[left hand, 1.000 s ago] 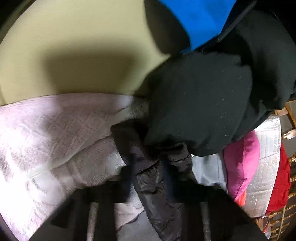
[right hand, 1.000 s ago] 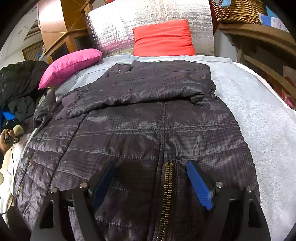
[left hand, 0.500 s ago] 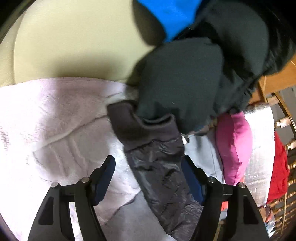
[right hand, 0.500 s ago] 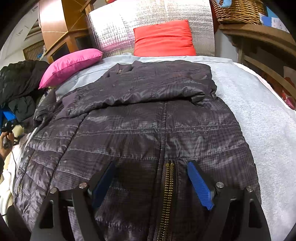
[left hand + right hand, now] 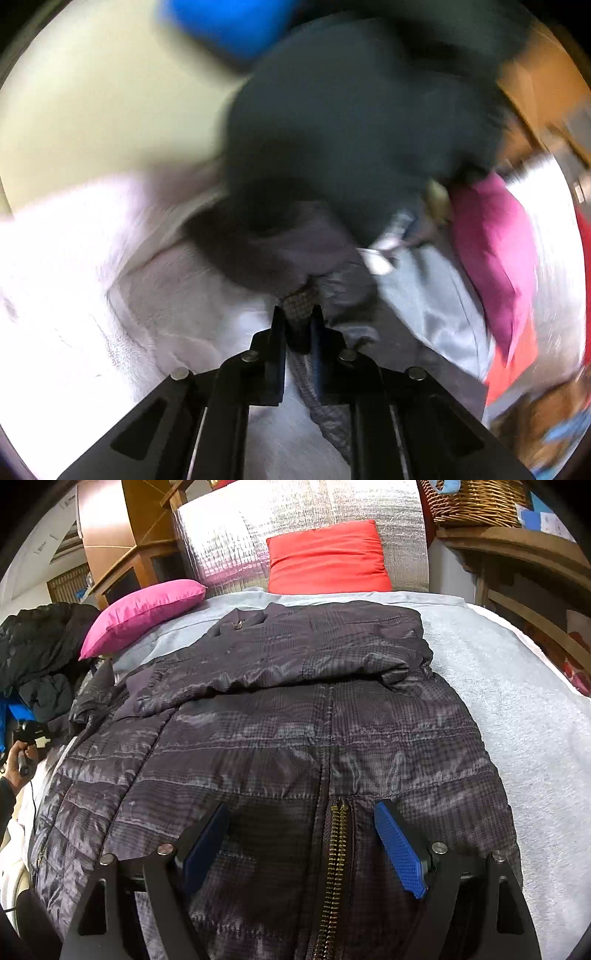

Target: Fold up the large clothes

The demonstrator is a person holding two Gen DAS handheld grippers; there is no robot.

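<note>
Half a second ago wide apart, the left gripper's (image 5: 297, 317) fingers are closing on the dark quilted puffer jacket's (image 5: 295, 746) sleeve, left of its zipper (image 5: 334, 853). Right gripper (image 5: 303, 845) hovers open. Next: carry that sleeve across.

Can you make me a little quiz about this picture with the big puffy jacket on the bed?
1. True or false: the right gripper is squeezing the dark quilted puffer jacket.
2. Which pillow lies closer to the jacket's collar: A, the pink satin pillow, or B, the red square pillow?
3. What is caught between the closing jaws of the left gripper?

Key:
1. False. Its jaws stand wide open above the brass zipper.
2. A.
3. The jacket's dark sleeve, a bit of its checked fabric.
</note>
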